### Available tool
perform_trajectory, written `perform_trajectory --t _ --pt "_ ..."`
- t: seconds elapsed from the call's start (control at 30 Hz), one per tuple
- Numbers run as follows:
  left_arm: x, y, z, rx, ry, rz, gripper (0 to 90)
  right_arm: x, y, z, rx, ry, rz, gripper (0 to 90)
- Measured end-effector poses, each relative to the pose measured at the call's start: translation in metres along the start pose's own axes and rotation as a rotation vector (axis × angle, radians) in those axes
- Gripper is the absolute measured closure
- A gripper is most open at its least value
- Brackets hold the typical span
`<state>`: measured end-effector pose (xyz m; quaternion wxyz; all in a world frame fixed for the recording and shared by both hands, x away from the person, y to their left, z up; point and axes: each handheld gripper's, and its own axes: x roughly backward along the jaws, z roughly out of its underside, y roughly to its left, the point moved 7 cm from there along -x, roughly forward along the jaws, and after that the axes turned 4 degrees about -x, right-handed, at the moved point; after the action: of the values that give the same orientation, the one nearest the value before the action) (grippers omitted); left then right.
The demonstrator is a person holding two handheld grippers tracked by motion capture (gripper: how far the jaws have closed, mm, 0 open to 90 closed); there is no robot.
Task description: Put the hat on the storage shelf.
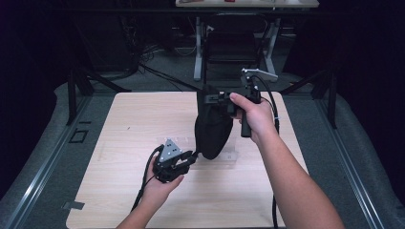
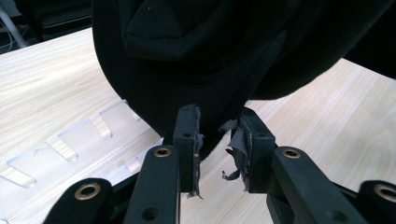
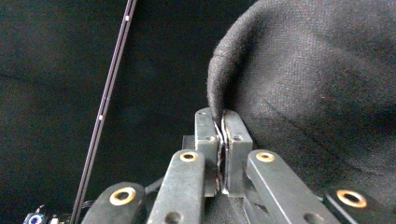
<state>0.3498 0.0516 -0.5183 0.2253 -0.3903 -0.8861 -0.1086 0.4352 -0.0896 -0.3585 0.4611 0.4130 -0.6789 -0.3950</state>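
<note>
Black fabric garment [image 1: 213,126] hanging above the wooden surface [image 1: 119,143], its upper edge clamped between the closed jaws of the right gripper [image 1: 209,98]; left gripper [image 1: 192,157] at the garment's lower tip, jaws apart on either side of the cloth, not pressing; clear plastic rack [image 2: 70,140] lying beneath.

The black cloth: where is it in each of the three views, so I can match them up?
High view: the black cloth hangs at table centre from the right gripper, its low tip at the left gripper.
Left gripper view: it fills the top, its lower edge dipping between the open jaws.
Right gripper view: it fills the right side, an edge pinched in the shut jaws.
Shared landmark: the light wooden table.
</note>
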Motion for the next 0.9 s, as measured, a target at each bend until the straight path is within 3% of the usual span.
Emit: perform_trajectory --t 0.7,0.9 --pt "-0.0014 -0.0002 0.0011 -0.031 0.018 -0.034 79.0 -0.0010 0.0012 0.0017 0.005 0.003 0.001 87.4" --pt "-0.0010 -0.0005 0.0021 -0.051 0.021 -0.045 80.1 0.0005 0.0046 0.0031 0.014 0.011 -0.003 81.6"
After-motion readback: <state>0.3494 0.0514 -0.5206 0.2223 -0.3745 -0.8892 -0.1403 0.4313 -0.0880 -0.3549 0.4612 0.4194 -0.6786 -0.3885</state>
